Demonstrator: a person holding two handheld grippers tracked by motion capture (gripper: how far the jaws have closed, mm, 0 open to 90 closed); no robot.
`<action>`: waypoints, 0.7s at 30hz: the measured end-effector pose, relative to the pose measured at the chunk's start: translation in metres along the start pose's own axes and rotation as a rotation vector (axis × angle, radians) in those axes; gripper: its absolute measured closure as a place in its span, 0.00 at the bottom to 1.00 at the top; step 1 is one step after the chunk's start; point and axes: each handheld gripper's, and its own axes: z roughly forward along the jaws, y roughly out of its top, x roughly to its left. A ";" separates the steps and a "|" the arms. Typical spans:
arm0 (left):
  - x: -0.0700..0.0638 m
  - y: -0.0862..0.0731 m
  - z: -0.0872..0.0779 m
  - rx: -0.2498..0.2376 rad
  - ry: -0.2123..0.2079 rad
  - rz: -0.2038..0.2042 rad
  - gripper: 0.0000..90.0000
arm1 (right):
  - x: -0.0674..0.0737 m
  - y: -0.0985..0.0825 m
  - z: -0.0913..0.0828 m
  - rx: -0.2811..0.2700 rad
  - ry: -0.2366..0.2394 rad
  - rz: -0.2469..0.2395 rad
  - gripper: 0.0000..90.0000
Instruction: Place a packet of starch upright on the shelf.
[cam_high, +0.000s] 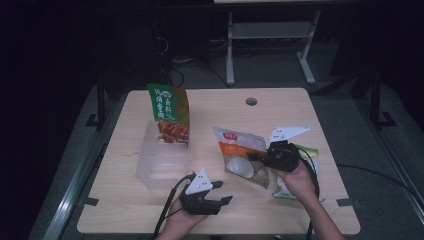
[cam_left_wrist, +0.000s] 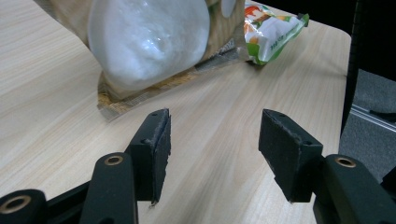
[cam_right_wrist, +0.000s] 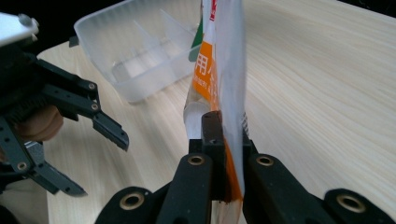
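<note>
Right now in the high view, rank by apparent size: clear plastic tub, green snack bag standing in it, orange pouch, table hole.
1. Clear plastic tub
2. Orange pouch and green snack bag: look about alike, and the tub hides the bag's base, so no ranking.
3. Table hole, clearly smallest.

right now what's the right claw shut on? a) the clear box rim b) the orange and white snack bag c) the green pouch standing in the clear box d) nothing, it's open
b: in the right gripper view the right claw has its jaws pinched on the edge of the orange and white snack bag, while the left claw stands open above the table.
</note>
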 end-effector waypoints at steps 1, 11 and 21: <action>0.000 0.000 0.000 -0.002 0.000 0.000 0.48 | 0.000 0.001 0.000 -0.002 0.001 -0.001 1.00; -0.004 -0.001 0.000 -0.010 -0.013 0.011 0.45 | 0.007 0.019 0.004 -0.015 0.004 -0.024 1.00; -0.011 -0.002 0.001 -0.011 -0.025 0.039 0.41 | 0.020 0.049 0.016 -0.026 0.038 -0.067 1.00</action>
